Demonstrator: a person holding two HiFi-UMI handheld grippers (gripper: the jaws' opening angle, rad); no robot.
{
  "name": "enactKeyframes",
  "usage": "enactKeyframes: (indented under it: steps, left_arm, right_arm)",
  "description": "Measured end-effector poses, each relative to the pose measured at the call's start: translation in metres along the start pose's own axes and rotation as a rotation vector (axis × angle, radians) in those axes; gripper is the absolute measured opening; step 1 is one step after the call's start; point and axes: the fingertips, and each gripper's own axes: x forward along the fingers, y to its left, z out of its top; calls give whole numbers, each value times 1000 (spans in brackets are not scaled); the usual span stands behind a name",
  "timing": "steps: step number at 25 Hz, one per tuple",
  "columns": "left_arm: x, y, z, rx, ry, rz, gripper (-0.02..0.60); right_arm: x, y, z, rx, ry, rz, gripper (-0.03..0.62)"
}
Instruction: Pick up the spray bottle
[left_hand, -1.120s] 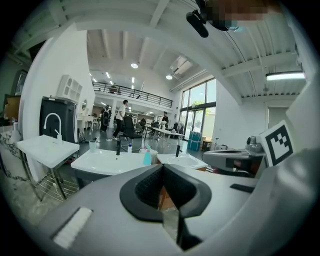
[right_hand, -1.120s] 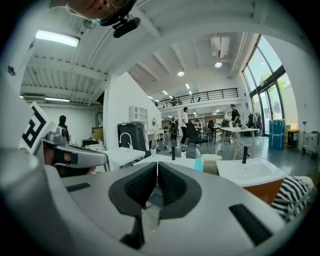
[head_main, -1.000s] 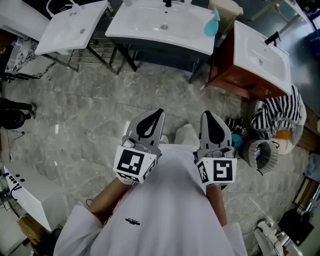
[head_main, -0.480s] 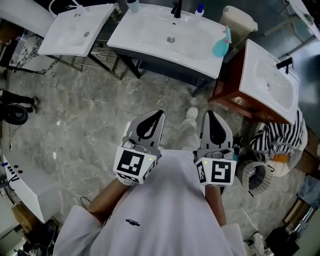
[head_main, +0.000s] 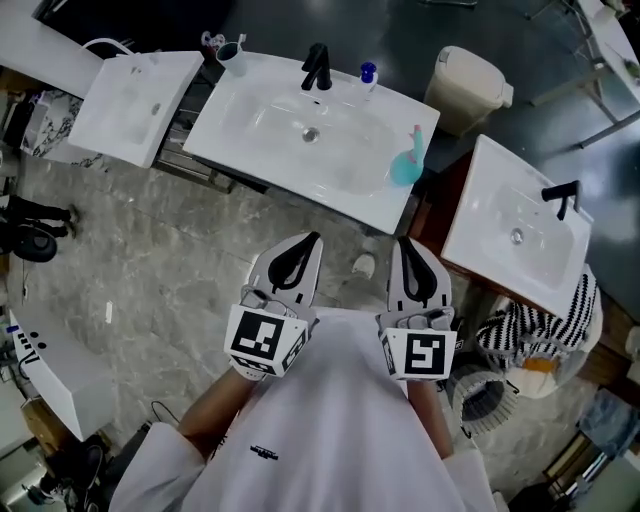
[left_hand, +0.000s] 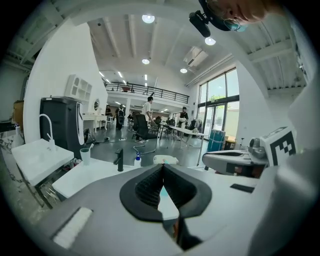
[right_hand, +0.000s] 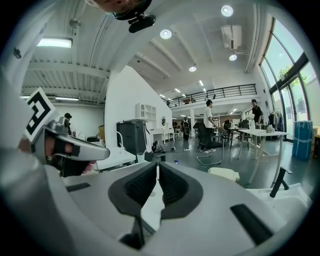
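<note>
While you look down from the head cam, both tools sit side by side in front of your chest, over the grey floor (head_main: 150, 260), noses toward the middle basin (head_main: 250, 135). L gripper (head_main: 312, 238) and R gripper (head_main: 402, 243) each have jaws together w/ nothing in them. The teal spray bottle (head_main: 405, 166) stands on that basin's right edge, well apart from both tools and roughly ahead of the R one. A black faucet (head_main: 317, 68) is at the basin's back.

L gripper view: jaw tips meet, nothing clamped btw them.

R gripper view: jaws pressed together, empty; the L gripper shows at far left.
</note>
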Motion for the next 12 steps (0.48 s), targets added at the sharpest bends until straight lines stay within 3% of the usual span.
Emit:
enactKeyframes:
  steps: [5,12]
  left_arm:
    - [57,-6,14,1,9,22,5]
    - [85,2,18,-15,31,30,5]
  right_arm:
    - [38,-46,-1,11,7,42,8]
    - [66,-75,-6,15,32,21,8]
